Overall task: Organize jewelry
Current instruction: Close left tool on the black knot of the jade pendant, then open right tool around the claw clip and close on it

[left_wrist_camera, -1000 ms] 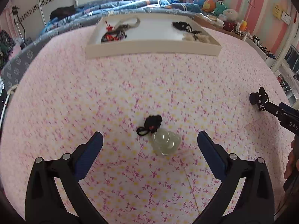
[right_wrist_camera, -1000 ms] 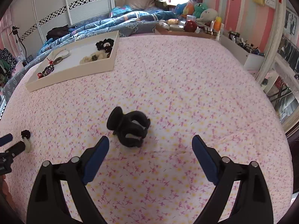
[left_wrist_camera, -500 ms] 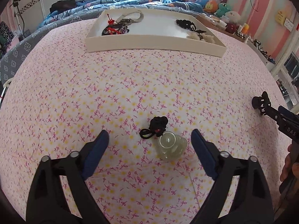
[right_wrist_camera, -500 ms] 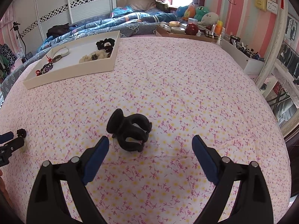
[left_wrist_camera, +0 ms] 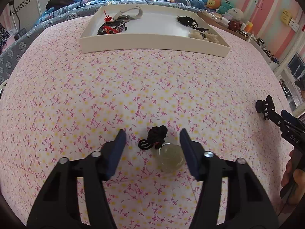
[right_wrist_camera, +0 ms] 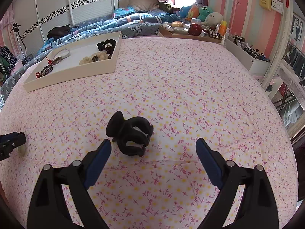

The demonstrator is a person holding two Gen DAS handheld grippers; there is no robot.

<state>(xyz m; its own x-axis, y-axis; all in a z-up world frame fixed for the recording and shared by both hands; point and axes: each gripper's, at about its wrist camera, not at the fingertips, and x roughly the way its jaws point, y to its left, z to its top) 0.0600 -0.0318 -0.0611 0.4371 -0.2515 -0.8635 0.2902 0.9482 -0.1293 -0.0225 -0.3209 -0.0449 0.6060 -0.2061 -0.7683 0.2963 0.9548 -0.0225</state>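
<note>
A pale green jade pendant with a knotted black cord lies on the pink flowered bedspread. My left gripper is open around it, the blue fingers standing on either side and apart from it. A black hair claw clip lies on the bedspread just ahead of my right gripper, which is open and holds nothing. The clip sits closer to the right gripper's left finger. A white tray at the far side holds several pieces of jewelry and hair ties.
The right gripper's tip and the clip show at the right edge of the left wrist view, with a hand below. Beyond the tray lies a blue quilt. A wooden tray of bottles and plush toys stands far right.
My left gripper has moved forward and narrowed, so its fingers now flank the jade pendant. The right gripper has crept slightly closer to the black clip.
</note>
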